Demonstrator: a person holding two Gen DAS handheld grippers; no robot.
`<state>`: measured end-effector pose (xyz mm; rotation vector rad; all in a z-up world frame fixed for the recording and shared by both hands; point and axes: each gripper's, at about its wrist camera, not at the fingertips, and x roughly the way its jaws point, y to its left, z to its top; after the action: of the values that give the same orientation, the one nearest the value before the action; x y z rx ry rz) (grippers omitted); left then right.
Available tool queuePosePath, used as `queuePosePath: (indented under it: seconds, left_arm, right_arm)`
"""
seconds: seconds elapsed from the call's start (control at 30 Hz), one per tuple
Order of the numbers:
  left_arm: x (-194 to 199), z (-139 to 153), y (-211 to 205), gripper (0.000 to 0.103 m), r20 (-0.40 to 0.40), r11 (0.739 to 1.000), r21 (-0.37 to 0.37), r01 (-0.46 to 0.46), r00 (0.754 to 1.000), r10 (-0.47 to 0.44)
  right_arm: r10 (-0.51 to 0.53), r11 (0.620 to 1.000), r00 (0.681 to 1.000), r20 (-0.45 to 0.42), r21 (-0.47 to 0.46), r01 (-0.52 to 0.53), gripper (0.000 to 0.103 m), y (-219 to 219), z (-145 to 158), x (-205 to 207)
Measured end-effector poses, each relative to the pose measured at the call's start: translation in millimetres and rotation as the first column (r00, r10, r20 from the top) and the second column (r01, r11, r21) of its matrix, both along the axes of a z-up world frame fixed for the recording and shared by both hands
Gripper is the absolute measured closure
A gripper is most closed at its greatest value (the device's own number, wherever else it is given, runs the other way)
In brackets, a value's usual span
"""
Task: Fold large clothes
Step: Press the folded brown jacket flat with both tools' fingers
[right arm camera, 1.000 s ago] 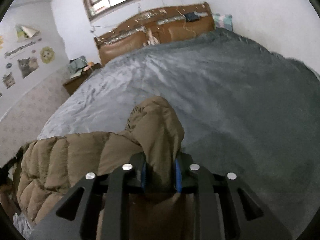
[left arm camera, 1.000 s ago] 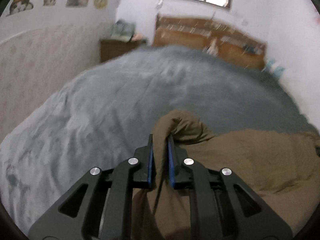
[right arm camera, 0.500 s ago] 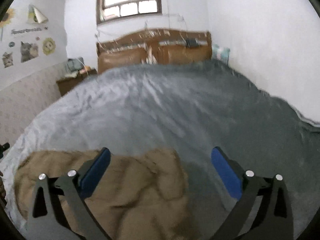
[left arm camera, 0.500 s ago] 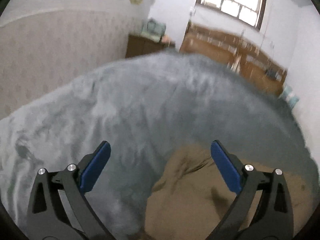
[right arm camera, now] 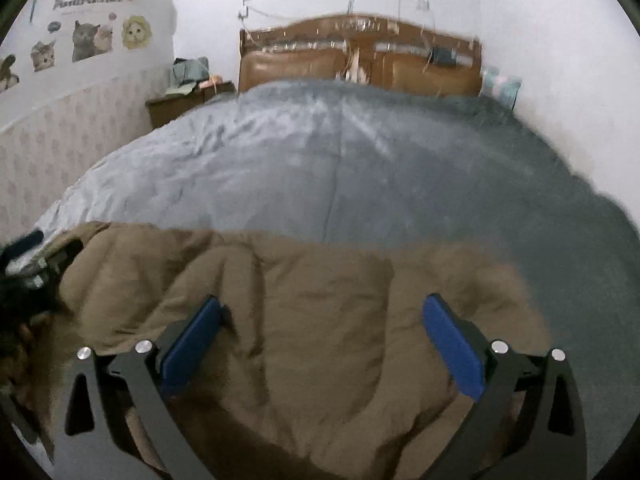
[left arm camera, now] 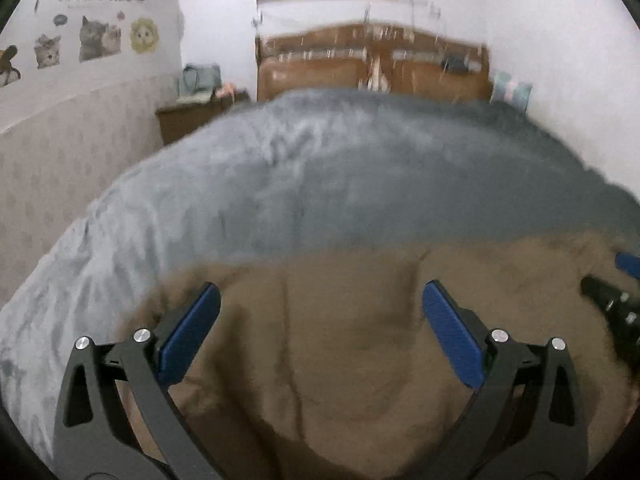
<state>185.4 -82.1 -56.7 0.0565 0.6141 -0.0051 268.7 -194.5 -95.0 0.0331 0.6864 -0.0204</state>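
Note:
A brown quilted puffer jacket [left arm camera: 360, 340] lies spread on the near part of the grey bed; it also shows in the right wrist view [right arm camera: 328, 320]. My left gripper [left arm camera: 320, 320] is wide open and empty, hovering over the jacket's left part. My right gripper [right arm camera: 320, 328] is wide open and empty over the jacket's right part. The right gripper's tip shows at the right edge of the left wrist view [left arm camera: 616, 300]. The left gripper shows at the left edge of the right wrist view [right arm camera: 32, 264].
The grey bedspread [left arm camera: 340, 168] stretches away to a wooden headboard [left arm camera: 372, 64]. A wooden nightstand [left arm camera: 192, 116] with a bag stands at the far left by the wall. A white wall runs along the bed's right side [right arm camera: 568, 80].
Both grippers were shut on jacket folds a second ago; they opened and let go. The jacket now lies flat on the bed, and both grippers have drawn back over it.

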Motion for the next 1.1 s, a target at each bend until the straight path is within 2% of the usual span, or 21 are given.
queuePosePath:
  seconds: [0.1, 0.17, 0.37, 0.53, 0.73, 1.1]
  left_arm:
    - [6.9, -25.6, 11.7, 0.003, -0.049, 1.0, -0.005, -0.017, 0.999, 0.016]
    - [15.2, -33.4, 18.1, 0.003, -0.062, 1.0, -0.003, -0.023, 0.998, 0.023]
    - [32.1, -47.1, 12.5, 0.003, -0.077, 0.999, 0.038, -0.03, 0.996, 0.033]
    - [48.2, -49.9, 4.6, 0.003, -0.075, 0.998, 0.049, -0.031, 0.997, 0.035]
    - [57.9, -57.1, 12.7, 0.003, -0.114, 1.0, 0.001, -0.012, 0.993, 0.012]
    - [71.2, -71.9, 14.2, 0.003, -0.154, 1.0, -0.031, 0.001, 0.988, -0.006]
  right_arm:
    - [0.028, 0.999, 0.999, -0.022, 0.044, -0.027, 0.002, -1.6, -22.7, 8.5]
    - [0.033, 0.999, 0.999, -0.02, 0.038, -0.032, 0.002, 1.2, -30.5, 12.4]
    - [0.008, 1.0, 0.999, -0.032, -0.009, -0.008, 0.002, 9.1, -51.1, 22.4]
    - [0.012, 0.999, 0.996, -0.084, 0.051, -0.008, 0.002, -1.1, -59.7, 30.9]
    - [0.016, 0.998, 0.994, -0.104, 0.065, -0.009, 0.001, -2.9, -68.6, 34.9]
    - [0.016, 0.996, 0.994, -0.108, 0.084, -0.007, 0.001, -4.5, -76.0, 37.7]
